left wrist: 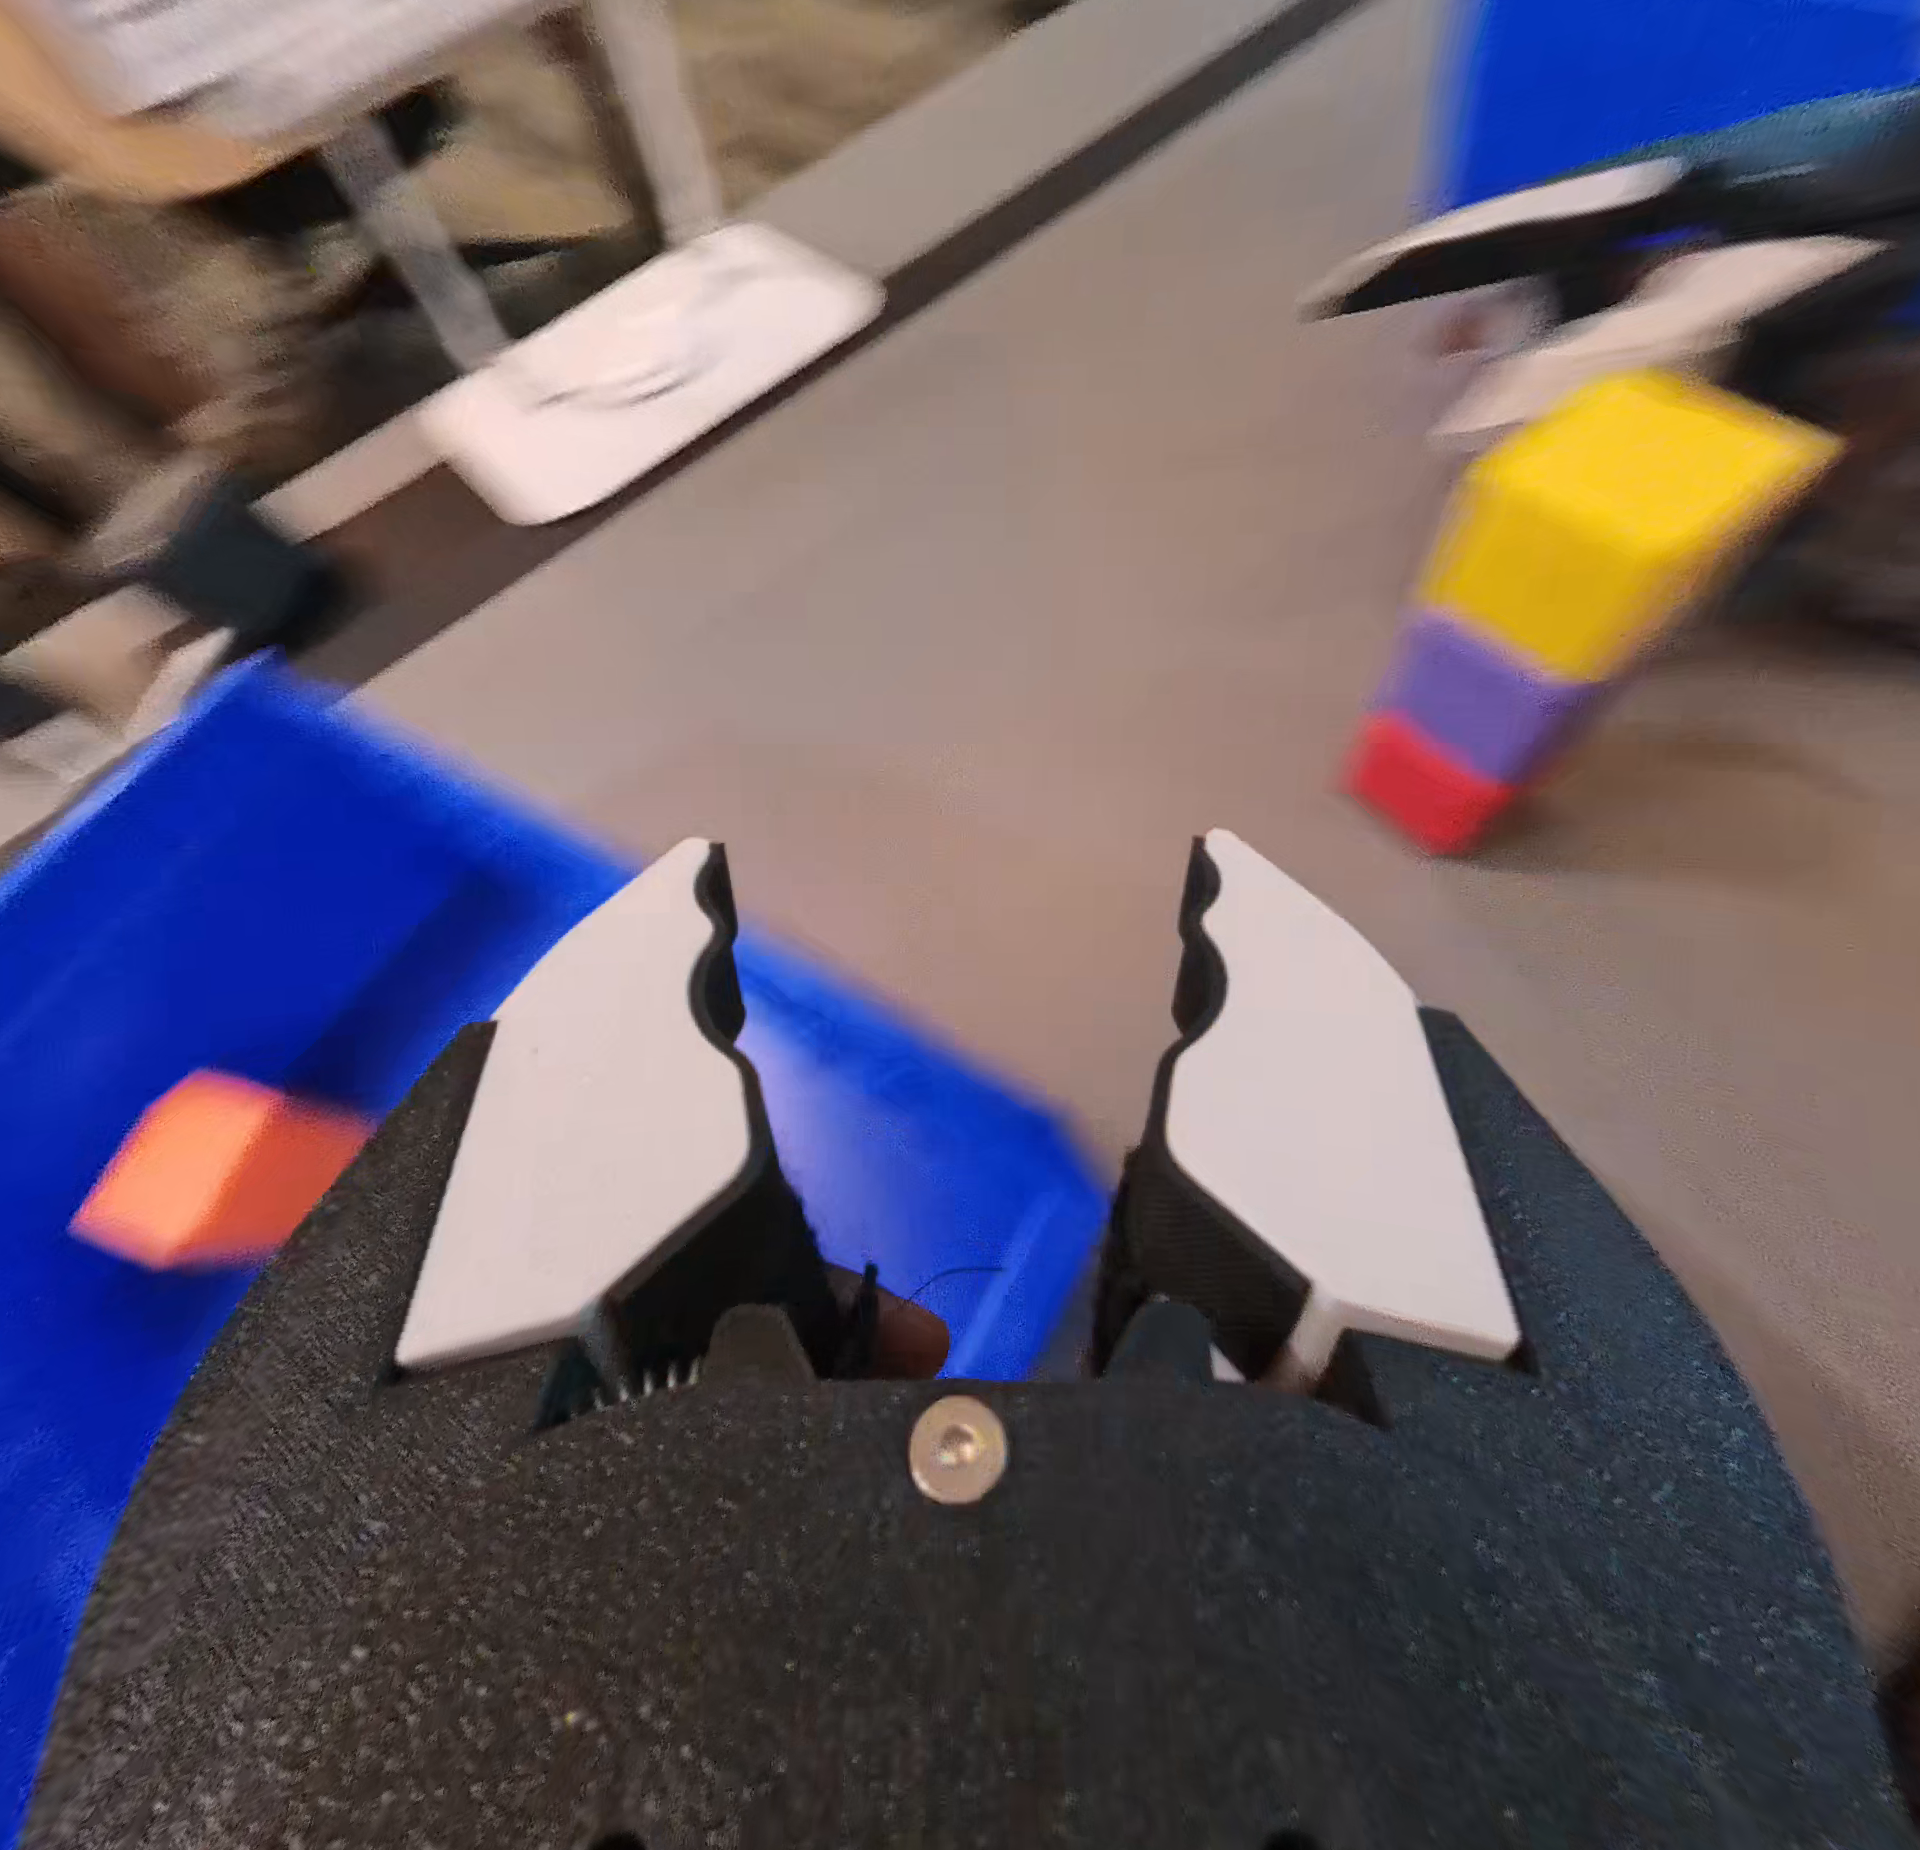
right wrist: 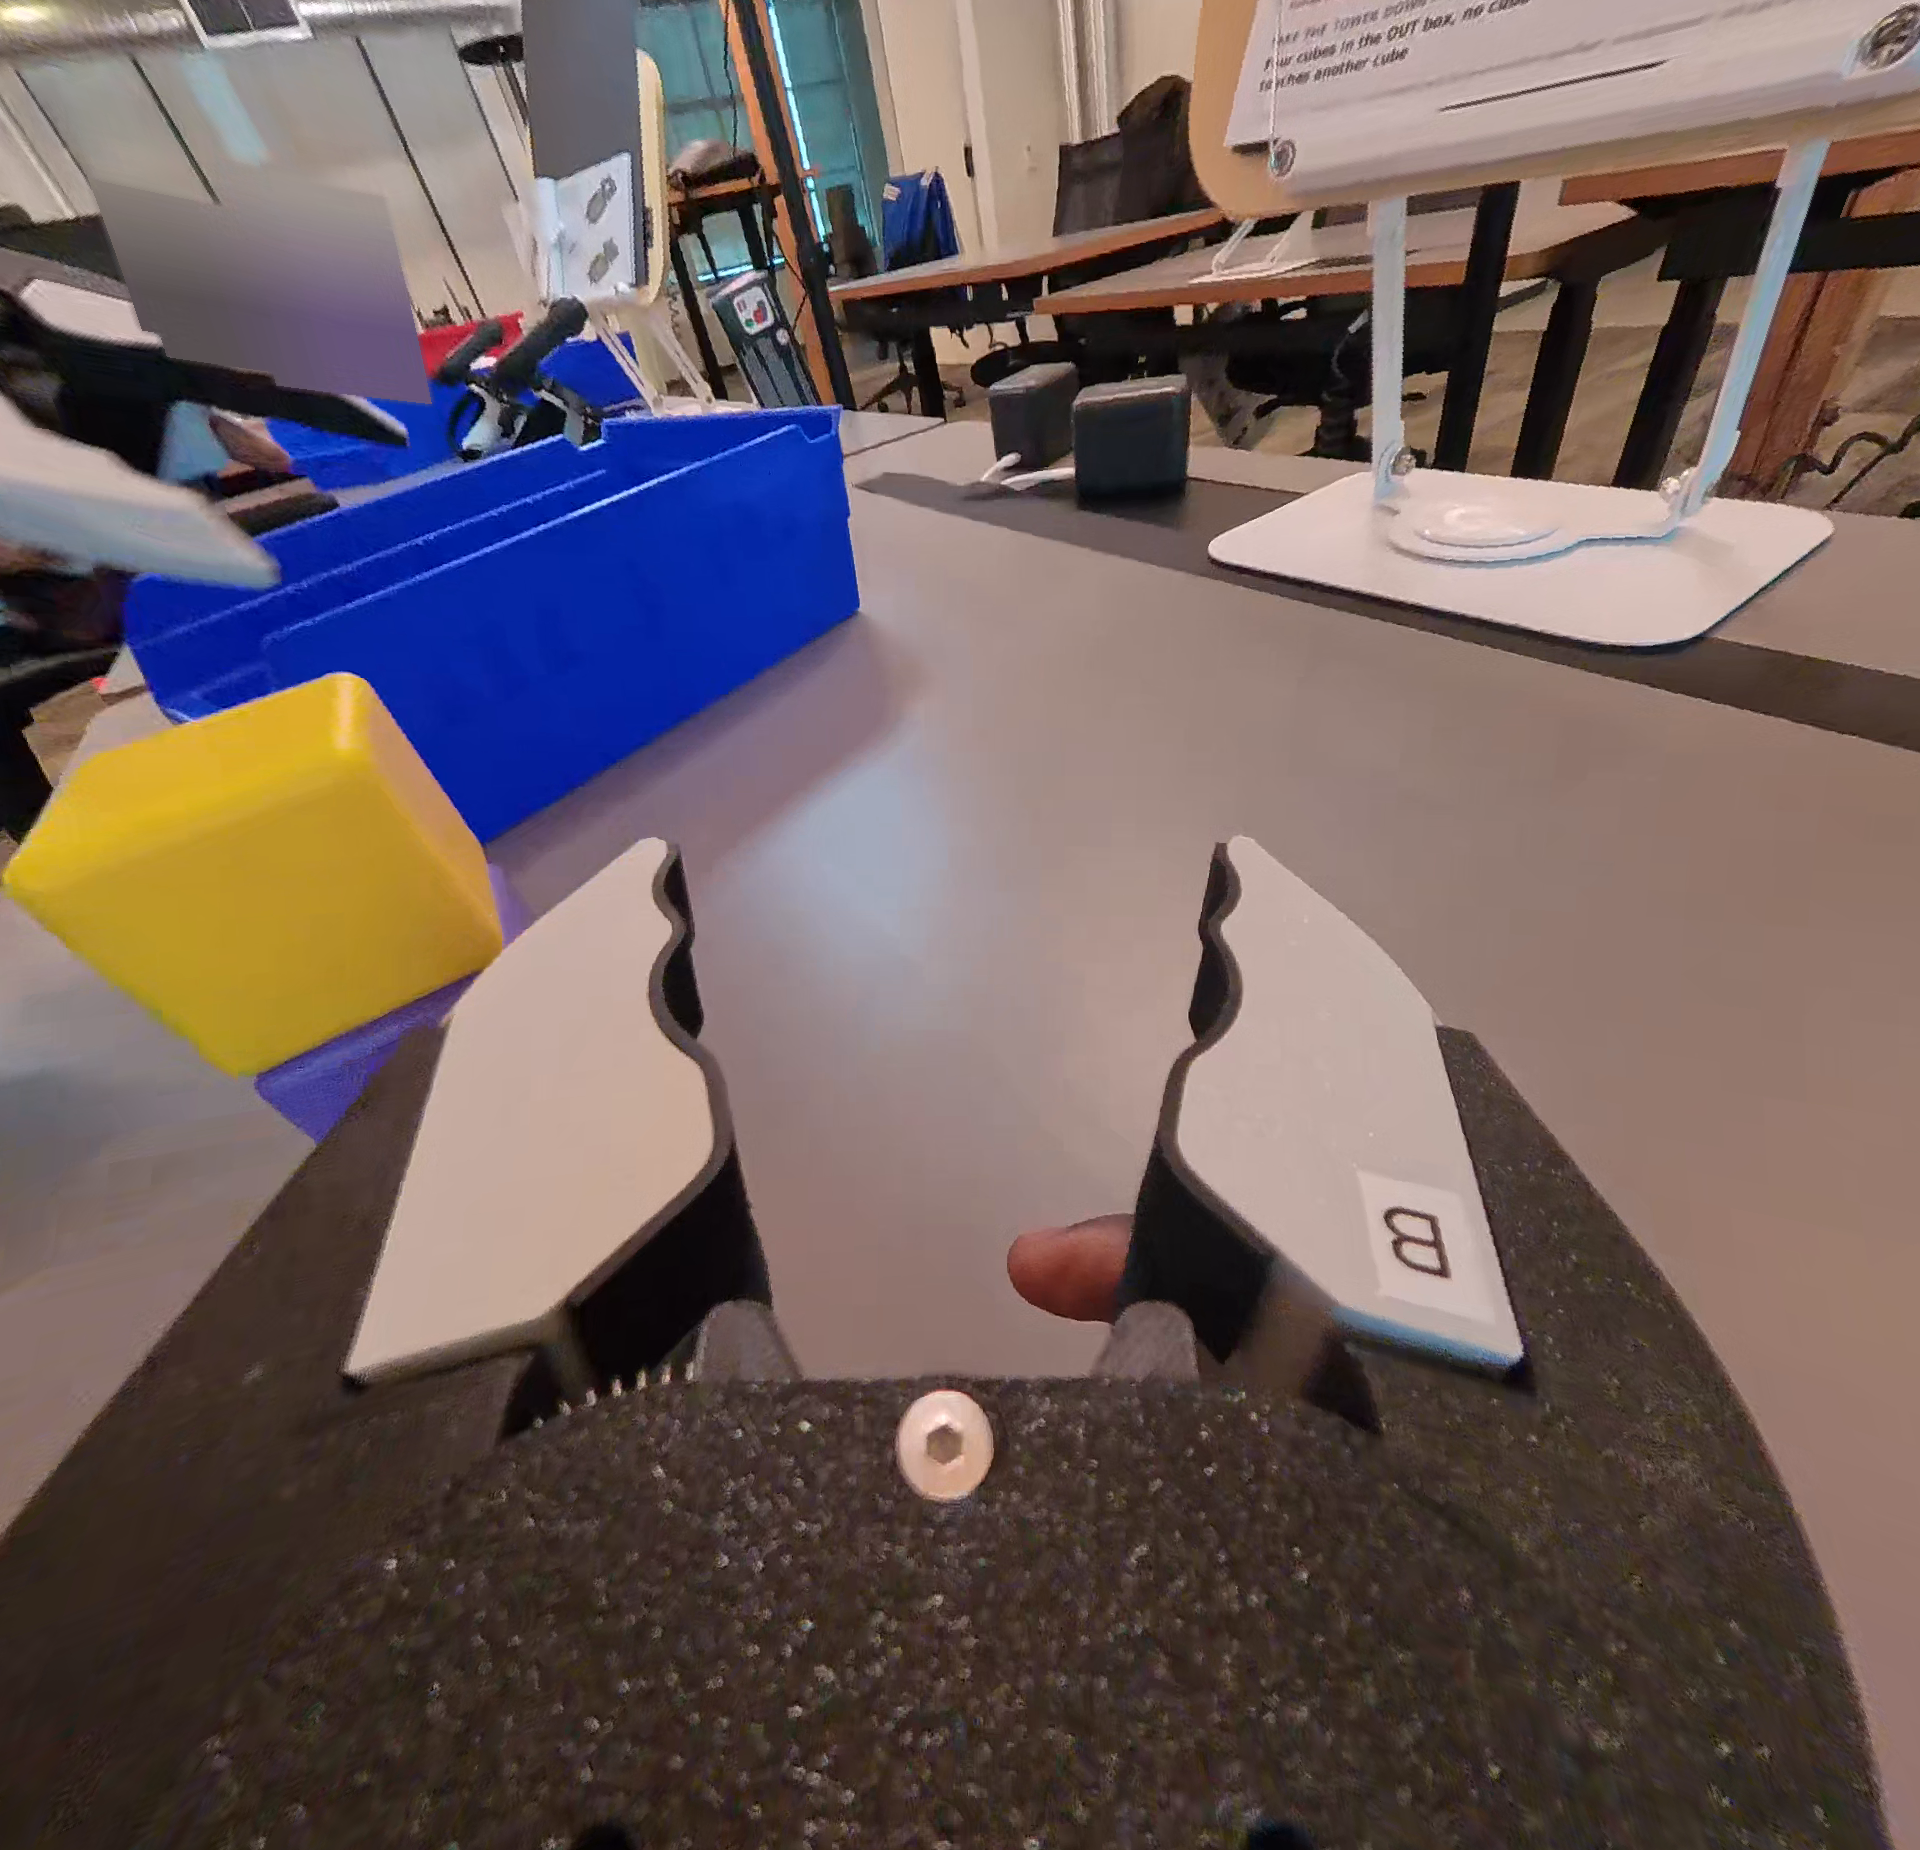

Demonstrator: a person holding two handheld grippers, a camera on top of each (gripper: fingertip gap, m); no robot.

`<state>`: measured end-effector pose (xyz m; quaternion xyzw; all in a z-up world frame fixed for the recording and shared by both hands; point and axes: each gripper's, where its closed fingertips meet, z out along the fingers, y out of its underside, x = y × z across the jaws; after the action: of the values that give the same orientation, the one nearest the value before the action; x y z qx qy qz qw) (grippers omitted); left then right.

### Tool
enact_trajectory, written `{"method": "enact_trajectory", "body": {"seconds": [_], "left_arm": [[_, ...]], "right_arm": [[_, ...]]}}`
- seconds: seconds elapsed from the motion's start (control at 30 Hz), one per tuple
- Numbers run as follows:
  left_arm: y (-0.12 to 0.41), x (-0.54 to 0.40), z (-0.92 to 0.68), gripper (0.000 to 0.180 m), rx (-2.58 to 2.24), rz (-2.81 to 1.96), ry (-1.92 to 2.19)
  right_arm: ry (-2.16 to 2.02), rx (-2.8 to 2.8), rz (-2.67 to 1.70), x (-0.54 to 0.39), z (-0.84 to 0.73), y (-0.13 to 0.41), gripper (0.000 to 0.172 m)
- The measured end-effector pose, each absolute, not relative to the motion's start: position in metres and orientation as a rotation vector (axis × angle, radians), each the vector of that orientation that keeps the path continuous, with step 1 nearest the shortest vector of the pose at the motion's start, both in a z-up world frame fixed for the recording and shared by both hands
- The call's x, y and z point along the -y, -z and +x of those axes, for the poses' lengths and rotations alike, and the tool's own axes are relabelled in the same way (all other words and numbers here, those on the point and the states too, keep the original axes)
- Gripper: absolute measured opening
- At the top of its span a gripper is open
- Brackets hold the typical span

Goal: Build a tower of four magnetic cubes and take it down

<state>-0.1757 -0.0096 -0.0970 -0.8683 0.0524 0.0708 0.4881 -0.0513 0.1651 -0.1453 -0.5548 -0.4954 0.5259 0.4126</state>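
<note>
In the left wrist view a tower stands on the grey table (left wrist: 987, 574) at the right: a yellow cube (left wrist: 1600, 522) on a purple cube (left wrist: 1475, 699) on a red cube (left wrist: 1423, 782). My left gripper (left wrist: 956, 855) is open and empty, above the edge of a blue bin (left wrist: 312, 886). An orange cube (left wrist: 208, 1172) lies in that bin. My right gripper (right wrist: 945, 855) is open and empty, just right of the tower. The yellow cube (right wrist: 260, 865) and purple cube (right wrist: 343, 1062) show at its left. The right gripper (left wrist: 1558, 273) shows blurred behind the tower.
A white sign stand (right wrist: 1507, 553) sits at the table's far side, past a dark strip (right wrist: 1351, 605). The blue bin (right wrist: 540, 616) lies left. The left gripper (right wrist: 156, 470) hovers above it. A second blue bin (left wrist: 1662, 65) stands far right. Dark blocks (right wrist: 1127, 434) sit at the back edge. The orange cube (left wrist: 208, 1172) is about 20 centimeters from my left fingertips and 40 centimeters from my right.
</note>
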Motion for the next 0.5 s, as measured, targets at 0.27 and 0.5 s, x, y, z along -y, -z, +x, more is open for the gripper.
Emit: {"method": "enact_trajectory", "body": {"seconds": [0.27,0.5], "left_arm": [[0.135,0.05,-0.341,0.092,0.596,-2.07,-0.377],[0.164,0.033,-0.405,0.087,0.846,-2.221,-0.257]], "right_arm": [[-1.317,1.234,-1.398,-0.167,-0.051,0.145,0.09],[-1.309,1.241,-1.398,-0.166,-0.052,0.146,0.089]]}}
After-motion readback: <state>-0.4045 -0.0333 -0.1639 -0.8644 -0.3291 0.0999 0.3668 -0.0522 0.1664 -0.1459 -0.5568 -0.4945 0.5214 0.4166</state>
